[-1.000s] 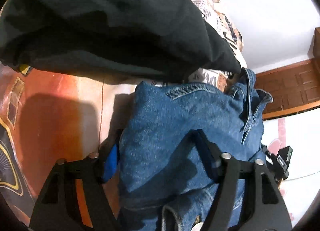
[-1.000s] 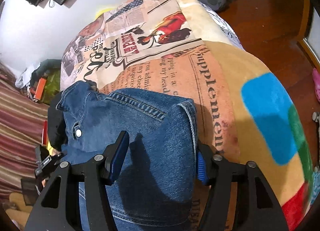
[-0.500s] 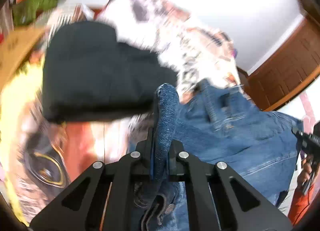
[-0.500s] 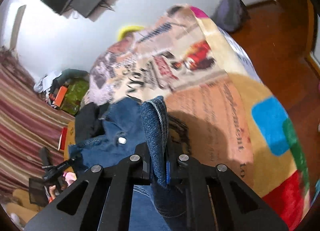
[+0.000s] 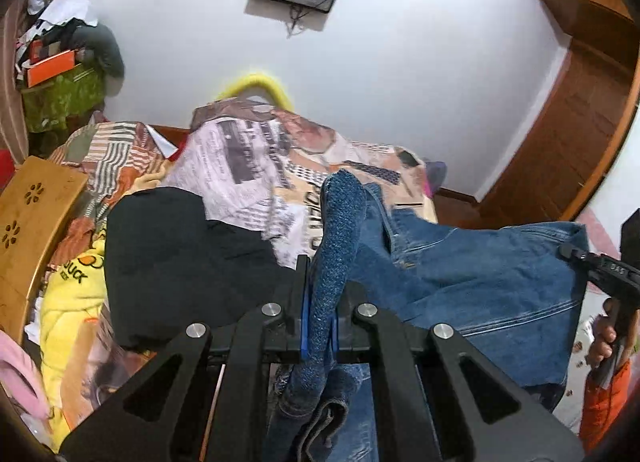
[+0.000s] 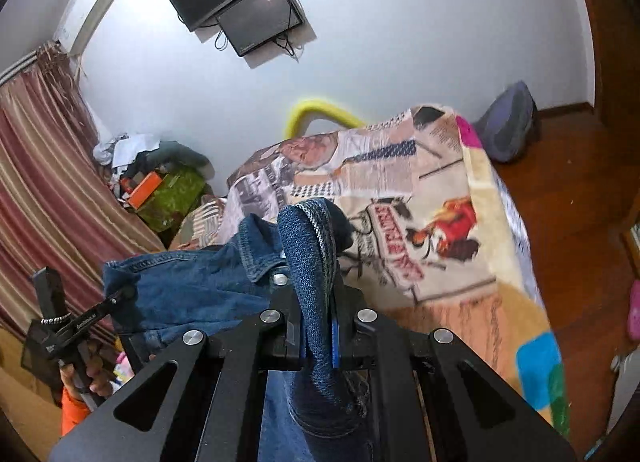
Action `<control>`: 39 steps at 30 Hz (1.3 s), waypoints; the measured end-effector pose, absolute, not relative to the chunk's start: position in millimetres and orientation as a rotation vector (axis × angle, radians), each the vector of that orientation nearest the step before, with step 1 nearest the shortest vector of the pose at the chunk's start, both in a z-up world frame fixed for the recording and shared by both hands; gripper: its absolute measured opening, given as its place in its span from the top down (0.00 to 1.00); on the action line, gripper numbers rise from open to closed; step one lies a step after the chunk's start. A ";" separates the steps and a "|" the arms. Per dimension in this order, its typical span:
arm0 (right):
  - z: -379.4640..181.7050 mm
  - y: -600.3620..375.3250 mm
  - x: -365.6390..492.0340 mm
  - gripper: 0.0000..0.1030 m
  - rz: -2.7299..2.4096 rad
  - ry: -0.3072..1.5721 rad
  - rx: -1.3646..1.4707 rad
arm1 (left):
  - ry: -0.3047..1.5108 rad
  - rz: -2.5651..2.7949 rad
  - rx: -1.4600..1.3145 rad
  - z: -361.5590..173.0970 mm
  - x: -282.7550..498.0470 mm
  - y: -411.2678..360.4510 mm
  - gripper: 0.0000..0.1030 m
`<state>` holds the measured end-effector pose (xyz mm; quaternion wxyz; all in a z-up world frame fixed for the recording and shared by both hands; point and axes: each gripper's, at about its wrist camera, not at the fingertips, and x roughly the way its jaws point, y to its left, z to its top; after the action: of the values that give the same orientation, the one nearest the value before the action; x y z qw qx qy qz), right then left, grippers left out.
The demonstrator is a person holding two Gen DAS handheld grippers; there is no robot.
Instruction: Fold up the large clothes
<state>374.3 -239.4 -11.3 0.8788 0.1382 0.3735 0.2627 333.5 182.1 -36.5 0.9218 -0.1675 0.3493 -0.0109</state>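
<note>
Jeans: blue denim jeans [image 5: 472, 278] hang stretched between the two grippers, lifted above the near part of the bed.
Left gripper: left gripper [image 5: 320, 314] is clenched on a bunched fold of the jeans; the denim stands up past its fingertips.
Right gripper: right gripper [image 6: 316, 326] is likewise clamped on a thick fold of denim near the waistband button [image 6: 280, 279].
Bed: a newspaper-print blanket [image 6: 432, 230] covers the bed beneath and beyond the jeans.
Left side: a black garment [image 5: 176, 262] lies on the blanket, left of the jeans in the left wrist view.
Far wall: a dark screen [image 6: 256, 18] hangs on the white wall.
</note>
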 end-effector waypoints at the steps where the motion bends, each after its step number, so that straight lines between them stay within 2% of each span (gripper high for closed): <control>1: -15.0 -237.8 382.3 0.93 0.536 0.785 0.282 | 0.729 -0.006 -0.338 -43.4 341.6 187.7 0.94; 10: -100.4 -233.4 449.5 0.93 0.396 0.938 0.226 | 0.910 0.132 -0.305 -152.9 394.8 227.1 0.94; 15: -137.1 -251.6 467.8 0.93 0.349 0.996 0.238 | 0.948 0.129 -0.372 -190.5 410.2 248.9 0.92; 19: -152.4 -251.7 470.0 0.92 0.342 1.019 0.184 | 0.972 0.153 -0.287 -204.3 418.0 241.2 0.90; 25: -147.7 -247.1 457.1 0.88 0.329 1.001 0.077 | 0.988 0.204 -0.189 -204.8 413.2 230.4 0.87; 31: -133.0 -252.6 429.7 0.75 0.338 1.010 0.045 | 1.015 0.205 -0.152 -188.4 392.2 226.9 0.86; 34: -118.1 -254.7 406.0 0.74 0.356 0.983 0.035 | 1.001 0.201 -0.147 -174.5 371.7 223.6 0.76; 36: -107.7 -255.7 389.6 0.73 0.382 0.965 0.040 | 0.987 0.199 -0.139 -165.4 358.3 220.1 0.62; 39: -91.4 -255.1 363.1 0.70 0.397 0.922 -0.009 | 0.955 0.182 -0.121 -148.8 333.1 211.9 0.61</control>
<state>363.1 -255.1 -91.4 0.8767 -0.0044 0.4418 0.1902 333.1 211.9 -148.8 0.8824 -0.0579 0.4586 0.0874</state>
